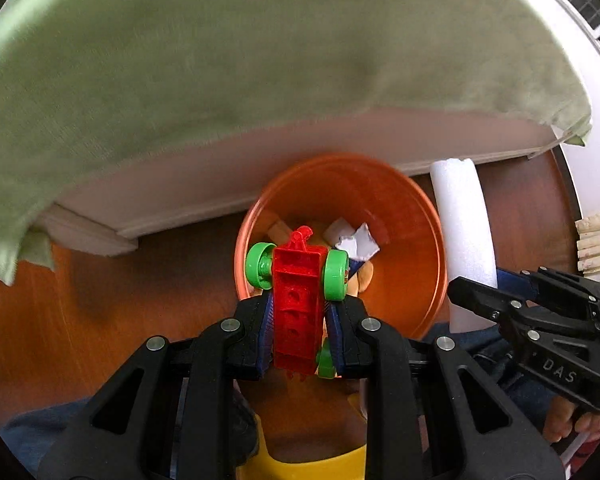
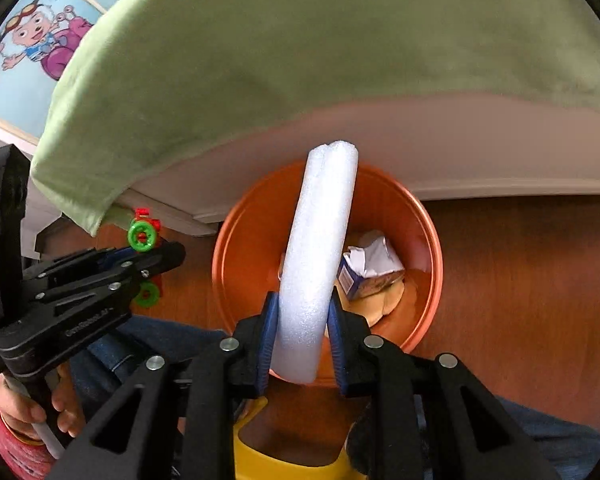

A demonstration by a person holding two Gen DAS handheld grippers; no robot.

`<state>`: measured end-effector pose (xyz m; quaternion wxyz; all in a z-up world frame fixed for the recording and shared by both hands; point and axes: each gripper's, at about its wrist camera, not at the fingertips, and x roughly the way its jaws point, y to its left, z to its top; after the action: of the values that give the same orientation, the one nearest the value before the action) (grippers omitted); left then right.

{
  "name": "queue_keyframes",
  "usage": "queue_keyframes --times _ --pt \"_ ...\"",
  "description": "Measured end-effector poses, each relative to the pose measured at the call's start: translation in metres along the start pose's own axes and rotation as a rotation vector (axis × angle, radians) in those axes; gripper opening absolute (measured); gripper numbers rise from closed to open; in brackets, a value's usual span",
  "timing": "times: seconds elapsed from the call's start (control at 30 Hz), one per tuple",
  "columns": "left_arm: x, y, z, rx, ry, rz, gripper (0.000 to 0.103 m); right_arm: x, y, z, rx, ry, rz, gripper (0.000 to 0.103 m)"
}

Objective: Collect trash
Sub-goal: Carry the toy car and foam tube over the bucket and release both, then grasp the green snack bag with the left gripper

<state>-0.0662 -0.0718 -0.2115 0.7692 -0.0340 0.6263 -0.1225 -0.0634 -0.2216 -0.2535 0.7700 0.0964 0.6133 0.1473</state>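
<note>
An orange bin (image 1: 416,200) (image 2: 434,248) stands on the wooden floor below both grippers. My left gripper (image 1: 298,306) (image 2: 168,258) is shut on a red toy car (image 1: 296,280) (image 2: 144,236) with green wheels, held over the bin's left part. Between the blue pads of my right gripper (image 2: 302,314) (image 1: 466,290) sits a white foam tube (image 2: 320,240) (image 1: 464,232), gripped near its lower end; it rises over the bin's middle. Inside the bin lie a crumpled blue-and-white carton (image 2: 370,270) (image 1: 358,246) and tan scraps (image 2: 388,300).
A bed with a green sheet (image 1: 220,60) (image 2: 340,40) and a white frame (image 1: 260,160) (image 2: 480,148) runs just behind the bin. Wooden floor (image 2: 520,280) lies to both sides. A person's jeans (image 2: 152,344) and hand (image 2: 20,412) are near the bottom. A cartoon poster (image 2: 36,36) hangs far left.
</note>
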Motion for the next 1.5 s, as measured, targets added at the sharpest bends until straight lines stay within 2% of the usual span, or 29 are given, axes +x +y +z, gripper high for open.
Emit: queue_keyframes --times 0.2,0.23,0.27,0.3,0.33,0.37,0.43,0.63,1.23,1.33,1.5 --pt "0.012 -0.003 0.003 0.001 0.022 0.012 0.022 0.000 -0.010 0.006 0.036 -0.001 -0.007 0.032" --pt "0.014 -0.003 0.004 -0.001 0.024 0.008 0.022 0.000 -0.012 0.005 0.039 -0.006 -0.007 0.046" --pt "0.013 -0.005 0.005 -0.003 0.026 0.007 0.028 -0.003 -0.014 0.003 0.042 -0.010 -0.007 0.057" --pt "0.014 -0.005 0.006 -0.007 0.030 0.009 0.037 -0.005 -0.014 0.003 0.046 -0.019 -0.008 0.058" --pt "0.014 -0.004 0.005 -0.010 0.028 0.013 0.066 -0.007 -0.015 0.003 0.046 -0.026 -0.012 0.059" --pt "0.013 -0.003 0.005 -0.014 0.019 0.027 0.076 -0.009 -0.014 0.003 0.045 -0.032 -0.017 0.062" --pt "0.009 -0.004 0.005 -0.014 -0.006 0.039 0.077 -0.012 -0.017 0.004 0.058 -0.049 -0.027 0.064" --pt "0.005 -0.003 0.005 -0.022 -0.004 0.042 0.079 -0.015 -0.024 0.005 0.097 -0.061 -0.019 0.064" --pt "-0.009 0.002 0.004 -0.035 -0.026 0.047 0.079 -0.024 -0.025 0.005 0.098 -0.086 -0.004 0.066" --pt "-0.022 0.002 0.007 -0.032 -0.052 0.029 0.079 -0.030 -0.021 0.005 0.082 -0.112 -0.013 0.066" --pt "-0.069 0.002 0.028 -0.012 -0.170 -0.005 0.079 -0.051 -0.017 0.008 0.061 -0.199 -0.024 0.067"
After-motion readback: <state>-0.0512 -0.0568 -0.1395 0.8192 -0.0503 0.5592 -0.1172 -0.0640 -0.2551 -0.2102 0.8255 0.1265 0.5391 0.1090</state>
